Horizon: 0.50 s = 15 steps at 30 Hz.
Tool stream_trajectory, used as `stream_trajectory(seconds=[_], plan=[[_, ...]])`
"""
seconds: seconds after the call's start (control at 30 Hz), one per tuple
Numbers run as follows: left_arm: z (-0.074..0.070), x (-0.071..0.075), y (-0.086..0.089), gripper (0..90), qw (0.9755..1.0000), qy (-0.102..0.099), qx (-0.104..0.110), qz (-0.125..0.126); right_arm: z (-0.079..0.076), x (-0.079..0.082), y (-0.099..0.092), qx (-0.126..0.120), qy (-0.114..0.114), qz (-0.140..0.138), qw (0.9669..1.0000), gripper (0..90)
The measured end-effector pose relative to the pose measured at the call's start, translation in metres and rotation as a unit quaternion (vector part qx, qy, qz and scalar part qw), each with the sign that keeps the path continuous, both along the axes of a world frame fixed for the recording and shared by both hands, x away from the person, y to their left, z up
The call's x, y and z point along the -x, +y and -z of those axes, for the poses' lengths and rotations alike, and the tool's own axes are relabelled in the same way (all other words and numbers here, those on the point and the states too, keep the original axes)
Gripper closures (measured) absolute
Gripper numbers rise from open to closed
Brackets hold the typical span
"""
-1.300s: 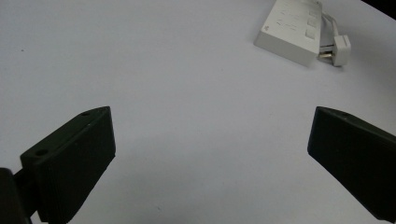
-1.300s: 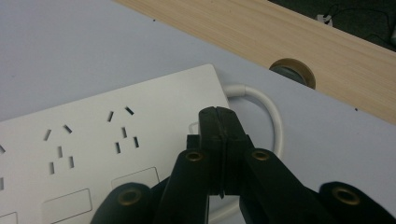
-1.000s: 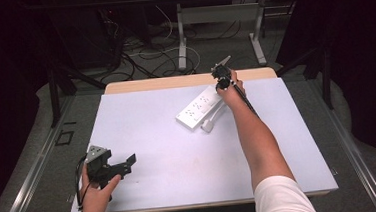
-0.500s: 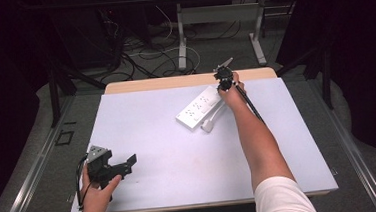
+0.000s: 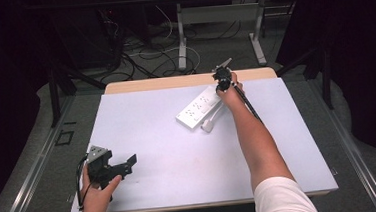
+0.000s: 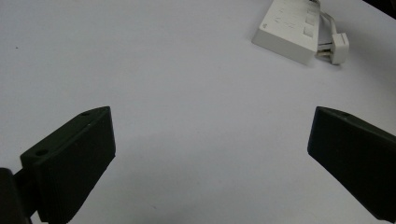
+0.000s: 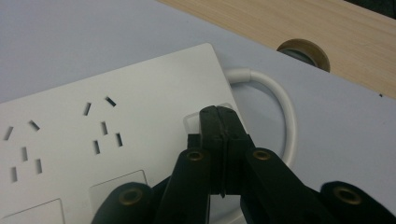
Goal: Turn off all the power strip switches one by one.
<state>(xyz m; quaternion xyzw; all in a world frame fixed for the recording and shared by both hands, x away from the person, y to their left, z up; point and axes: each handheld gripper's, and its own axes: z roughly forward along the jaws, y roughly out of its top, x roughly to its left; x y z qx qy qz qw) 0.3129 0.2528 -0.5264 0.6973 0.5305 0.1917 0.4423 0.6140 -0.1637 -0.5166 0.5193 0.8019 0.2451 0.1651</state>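
A: What do my left tongs [image 5: 125, 166] show?
B: Jaws spread wide, nothing held, low over the near-left table [image 5: 153, 133].
A: And the power strip [image 5: 199, 108]?
B: Far centre of the table, its plug [image 5: 208, 125] just beside it.
A: My right tongs [image 7: 218, 122]?
B: Jaws pressed together, tips resting on the strip's switch [image 7: 192, 122].

Object: white power strip [image 5: 198, 108], a flat rectangular block with several socket groups on its top face.
Pose: lying flat, angled diagonally.
Place: far part of the tabletop [image 5: 179, 151], right of centre.
Cord: white cable [image 7: 280, 105] curving out of the far end.
Plug: white plug [image 5: 208, 125] lying just beside the strip's near right side.
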Motion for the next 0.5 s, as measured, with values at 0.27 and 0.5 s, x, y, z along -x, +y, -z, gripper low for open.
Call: stream_trajectory(seconds=[0.27, 0.5], plan=[[-0.0004, -0.0003, -0.0004, 0.8, 1.0000, 0.000, -0.004, 0.002, 0.0025, 0.0007, 0.0025, 0.011, -0.008, -0.006, 0.9999, 90.0], [0.0012, -0.0006, -0.0022, 0.8, 1.0000, 0.001, 0.001, -0.002, -0.0019, 0.0023, 0.0021, 0.002, -0.006, -0.004, 1.0000, 90.0]])
